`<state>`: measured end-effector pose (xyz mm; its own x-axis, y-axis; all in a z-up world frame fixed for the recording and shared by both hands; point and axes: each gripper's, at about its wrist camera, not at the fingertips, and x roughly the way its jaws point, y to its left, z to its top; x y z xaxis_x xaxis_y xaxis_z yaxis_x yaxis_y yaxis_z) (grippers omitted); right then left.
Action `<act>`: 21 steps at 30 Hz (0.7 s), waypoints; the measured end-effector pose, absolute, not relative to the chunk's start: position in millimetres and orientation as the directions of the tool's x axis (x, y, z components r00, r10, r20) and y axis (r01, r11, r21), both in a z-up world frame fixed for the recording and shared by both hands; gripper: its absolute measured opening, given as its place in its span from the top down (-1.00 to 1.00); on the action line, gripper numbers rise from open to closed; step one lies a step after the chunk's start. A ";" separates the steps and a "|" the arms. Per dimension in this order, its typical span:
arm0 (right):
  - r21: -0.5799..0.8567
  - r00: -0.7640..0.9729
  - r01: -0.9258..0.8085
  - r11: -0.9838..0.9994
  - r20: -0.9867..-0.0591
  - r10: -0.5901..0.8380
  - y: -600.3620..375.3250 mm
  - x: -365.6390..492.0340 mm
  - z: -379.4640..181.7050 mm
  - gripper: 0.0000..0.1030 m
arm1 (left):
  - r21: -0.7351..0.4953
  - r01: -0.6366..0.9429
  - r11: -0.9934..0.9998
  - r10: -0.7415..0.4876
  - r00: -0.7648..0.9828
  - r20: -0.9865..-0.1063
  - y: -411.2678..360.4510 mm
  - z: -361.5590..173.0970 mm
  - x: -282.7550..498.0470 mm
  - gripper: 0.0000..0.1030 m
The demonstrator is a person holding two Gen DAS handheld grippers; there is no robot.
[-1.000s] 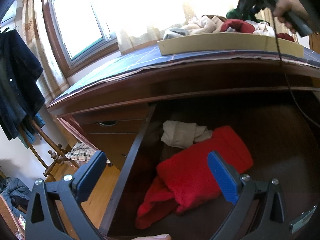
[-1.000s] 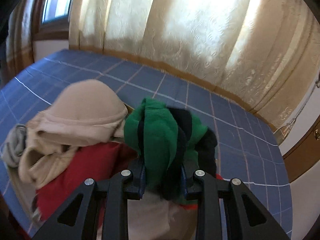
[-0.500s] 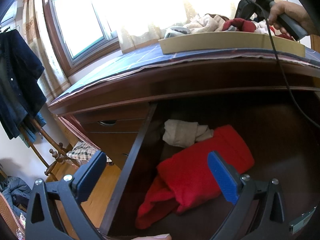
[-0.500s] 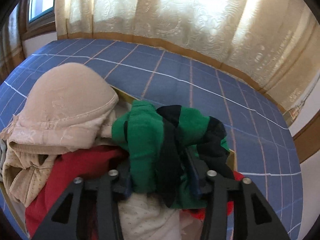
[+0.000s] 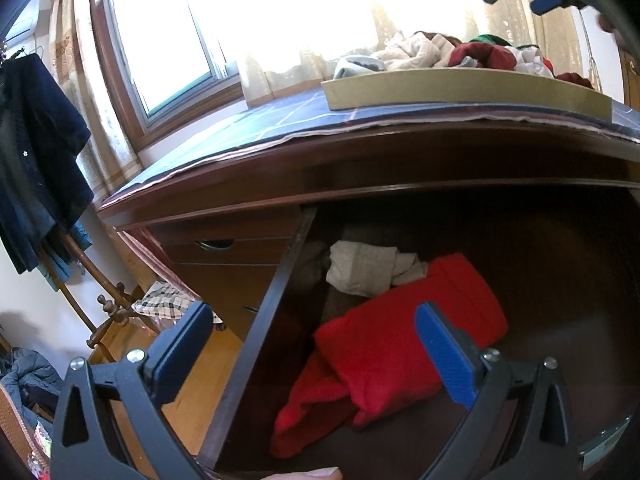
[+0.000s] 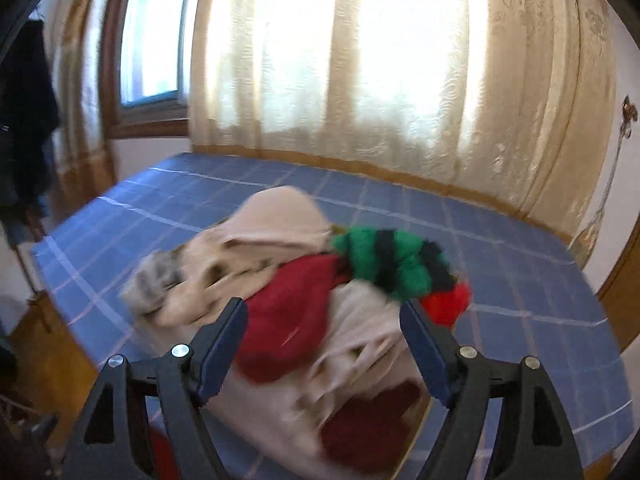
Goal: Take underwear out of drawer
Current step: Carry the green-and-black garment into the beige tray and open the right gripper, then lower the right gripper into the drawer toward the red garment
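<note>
The left claw (image 5: 308, 344) hangs wide and empty over the open dark wooden drawer (image 5: 264, 320). Inside the drawer a folded red fleece garment (image 5: 392, 344) lies between the blue pads, with a crumpled grey-white cloth (image 5: 368, 266) touching it at eleven o'clock. Up at one o'clock, on the blue checked tabletop (image 5: 256, 124), a shallow tan tray (image 5: 460, 90) holds a heap of underwear (image 6: 280, 280). The right claw (image 6: 324, 346) hovers above that heap, its jaws opening with nothing gripped; the green-and-black striped piece (image 6: 392, 264) rests on top of the pile, blurred, at the claw's one o'clock.
</note>
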<state>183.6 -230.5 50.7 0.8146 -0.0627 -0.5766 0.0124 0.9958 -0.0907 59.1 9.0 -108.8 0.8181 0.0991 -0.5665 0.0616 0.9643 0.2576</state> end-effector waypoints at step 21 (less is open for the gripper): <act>0.004 0.768 -0.092 0.996 -0.637 0.073 -184.0 76.2 -13.2 -0.56 | 0.251 0.064 0.966 0.091 0.826 -0.557 10.2 -106.8 55.6 -0.99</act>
<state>76.2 -184.0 -13.2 0.7677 0.0734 -0.6366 -0.0922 0.9957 0.0037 55.6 10.2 -106.8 0.8255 0.0907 -0.5570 0.0636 0.9658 0.2514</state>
